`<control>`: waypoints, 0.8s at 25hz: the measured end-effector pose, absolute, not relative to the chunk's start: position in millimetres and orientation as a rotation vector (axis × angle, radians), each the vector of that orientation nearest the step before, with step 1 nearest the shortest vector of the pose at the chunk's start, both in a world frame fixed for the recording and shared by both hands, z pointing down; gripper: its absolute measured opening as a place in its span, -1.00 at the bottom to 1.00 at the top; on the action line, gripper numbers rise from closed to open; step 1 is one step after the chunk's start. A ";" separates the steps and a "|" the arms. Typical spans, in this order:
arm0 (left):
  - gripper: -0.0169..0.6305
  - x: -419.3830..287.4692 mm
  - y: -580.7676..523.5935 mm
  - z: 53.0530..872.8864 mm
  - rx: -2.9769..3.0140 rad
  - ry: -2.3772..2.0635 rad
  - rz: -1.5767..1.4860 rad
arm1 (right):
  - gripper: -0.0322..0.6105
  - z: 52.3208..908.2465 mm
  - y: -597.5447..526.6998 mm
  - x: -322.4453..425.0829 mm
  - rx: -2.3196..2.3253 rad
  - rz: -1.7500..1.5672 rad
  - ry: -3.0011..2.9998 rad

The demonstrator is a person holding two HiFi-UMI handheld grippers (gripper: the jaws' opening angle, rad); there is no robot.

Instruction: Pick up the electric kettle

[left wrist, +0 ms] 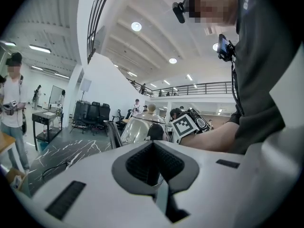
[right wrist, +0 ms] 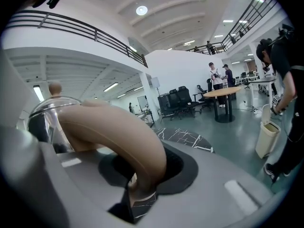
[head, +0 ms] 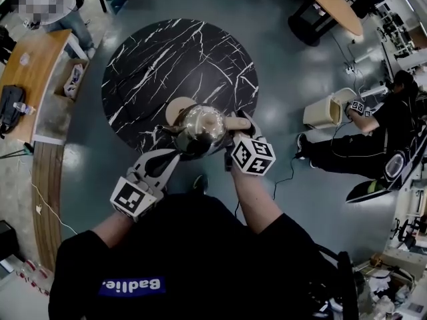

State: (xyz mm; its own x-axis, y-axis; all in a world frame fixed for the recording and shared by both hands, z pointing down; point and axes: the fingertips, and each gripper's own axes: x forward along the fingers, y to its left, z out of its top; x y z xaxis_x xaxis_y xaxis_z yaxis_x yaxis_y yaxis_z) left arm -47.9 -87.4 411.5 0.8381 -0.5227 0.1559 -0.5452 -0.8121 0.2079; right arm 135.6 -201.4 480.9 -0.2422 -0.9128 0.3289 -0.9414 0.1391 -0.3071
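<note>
A round black marble table [head: 200, 52] stood in the middle. A wooden counter [head: 33, 62] was at the left, a beige bin [head: 323, 112] beside a seated person [head: 387, 135] at the right.

electric kettle [head: 200, 131]: mirror-chrome body, beige handle [right wrist: 118, 132], beige lid knob [right wrist: 54, 88]. Round base [head: 175, 107] behind it is beige too.
desk [head: 153, 59]: black, white marble veining all over.
floor [head: 280, 65]: grey-blue, glossy.
left hand-held gripper [head: 172, 155] and right hand-held gripper [head: 235, 127]: light grey shells, black ribbed pads.
left marker cube [head: 133, 197], right marker cube [head: 252, 155]: white faces, black square patterns.
Wearer's top [head: 187, 259]: black, with a blue patch [head: 132, 286] in white lettering.
bin [head: 325, 112]: cream.
Seated person [head: 373, 139] at right: all black clothing.
</note>
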 end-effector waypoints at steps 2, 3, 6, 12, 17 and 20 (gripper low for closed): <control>-0.93 -47.3 -86.8 410.2 2.775 -0.818 0.130 | -0.65 478.4 -195.9 135.0 1.890 0.702 -2.323; -0.93 -47.3 -86.5 410.4 2.779 -0.819 0.125 | -0.65 477.7 -192.7 134.7 1.887 0.699 -2.322; -0.93 -47.3 -84.9 410.3 2.802 -0.821 0.113 | -0.65 475.2 -183.0 135.2 1.887 0.697 -2.321; -0.93 -42.2 -77.6 399.4 2.828 -0.792 0.118 | -0.65 467.0 -169.0 138.0 1.904 0.723 -2.330; -0.93 -39.4 -74.0 394.2 2.834 -0.772 0.122 | -0.65 464.1 -162.2 138.1 1.905 0.719 -2.330; -0.93 -39.8 -72.9 399.2 2.835 -0.779 0.100 | -0.65 462.1 -159.9 138.4 1.906 0.716 -2.333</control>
